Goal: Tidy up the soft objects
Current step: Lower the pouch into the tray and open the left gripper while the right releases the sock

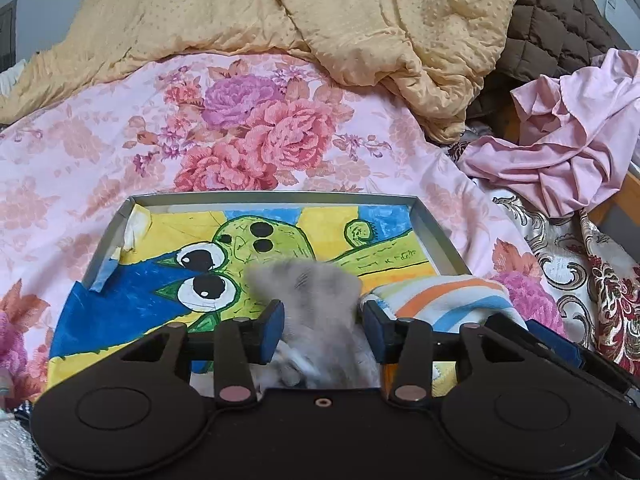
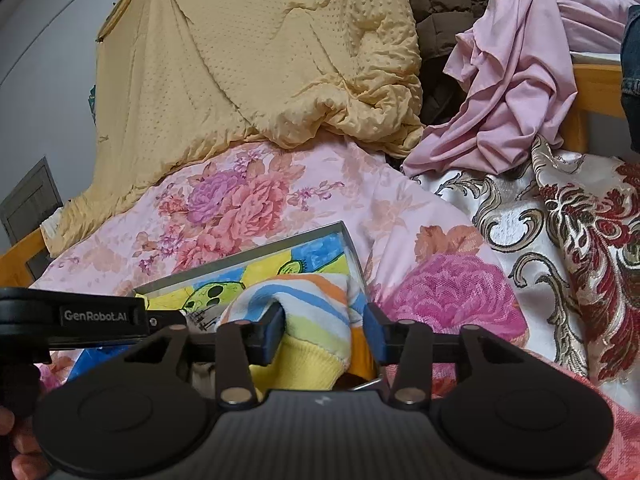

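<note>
A shallow grey tray (image 1: 272, 196) lined with a bright cartoon drawing lies on the floral bedding. My left gripper (image 1: 322, 328) hangs over its near edge, and a blurred grey fluffy sock (image 1: 316, 292) lies between its blue pads; the pads stand apart and open, with a small gap at the right pad. A sock with orange, blue and yellow stripes (image 1: 440, 300) rests on the tray's right side. In the right wrist view that striped sock (image 2: 304, 304) sits between the pads of my right gripper (image 2: 324, 332), loose, with a gap at the right pad. The tray (image 2: 248, 258) shows behind it.
A pink floral quilt (image 1: 260, 128) covers the bed. A crumpled yellow quilt (image 1: 360, 20) is heaped at the back, beside a brown quilted cover (image 1: 560, 20). A pink garment (image 2: 512, 92) and a gold-red brocade cloth (image 2: 560, 220) lie right. A wooden rail (image 2: 596, 84) borders the bed.
</note>
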A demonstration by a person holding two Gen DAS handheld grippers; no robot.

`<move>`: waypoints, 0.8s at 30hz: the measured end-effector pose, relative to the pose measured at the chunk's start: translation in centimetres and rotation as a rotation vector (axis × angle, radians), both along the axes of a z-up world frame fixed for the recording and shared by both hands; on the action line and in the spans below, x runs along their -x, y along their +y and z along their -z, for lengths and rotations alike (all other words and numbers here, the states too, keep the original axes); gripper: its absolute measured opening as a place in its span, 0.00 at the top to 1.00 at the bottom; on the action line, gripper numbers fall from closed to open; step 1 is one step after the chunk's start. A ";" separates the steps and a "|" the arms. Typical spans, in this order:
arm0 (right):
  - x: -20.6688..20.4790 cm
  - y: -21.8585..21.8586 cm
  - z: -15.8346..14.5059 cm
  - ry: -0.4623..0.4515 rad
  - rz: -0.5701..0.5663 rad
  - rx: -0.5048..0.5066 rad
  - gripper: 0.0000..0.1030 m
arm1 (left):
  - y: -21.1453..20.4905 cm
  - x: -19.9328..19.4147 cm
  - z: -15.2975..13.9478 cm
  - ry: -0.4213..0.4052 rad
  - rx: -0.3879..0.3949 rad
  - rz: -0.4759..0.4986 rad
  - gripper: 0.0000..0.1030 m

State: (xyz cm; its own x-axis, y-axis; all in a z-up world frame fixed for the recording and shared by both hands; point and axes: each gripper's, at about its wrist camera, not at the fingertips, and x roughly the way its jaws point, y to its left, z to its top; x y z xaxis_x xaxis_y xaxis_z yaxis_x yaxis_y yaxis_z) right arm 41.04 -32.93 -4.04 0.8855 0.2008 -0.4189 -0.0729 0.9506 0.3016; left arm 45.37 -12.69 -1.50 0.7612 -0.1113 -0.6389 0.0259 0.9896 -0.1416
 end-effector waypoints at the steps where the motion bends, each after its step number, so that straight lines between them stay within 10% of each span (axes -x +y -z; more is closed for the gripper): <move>1: 0.1 -0.1 -0.2 -0.004 0.002 0.003 0.45 | 0.0 0.2 -0.1 -0.001 0.001 -0.002 0.54; 24: 10.7 1.0 -8.9 -0.164 0.027 0.128 0.03 | 3.9 12.2 -6.8 -0.182 0.056 -0.027 0.21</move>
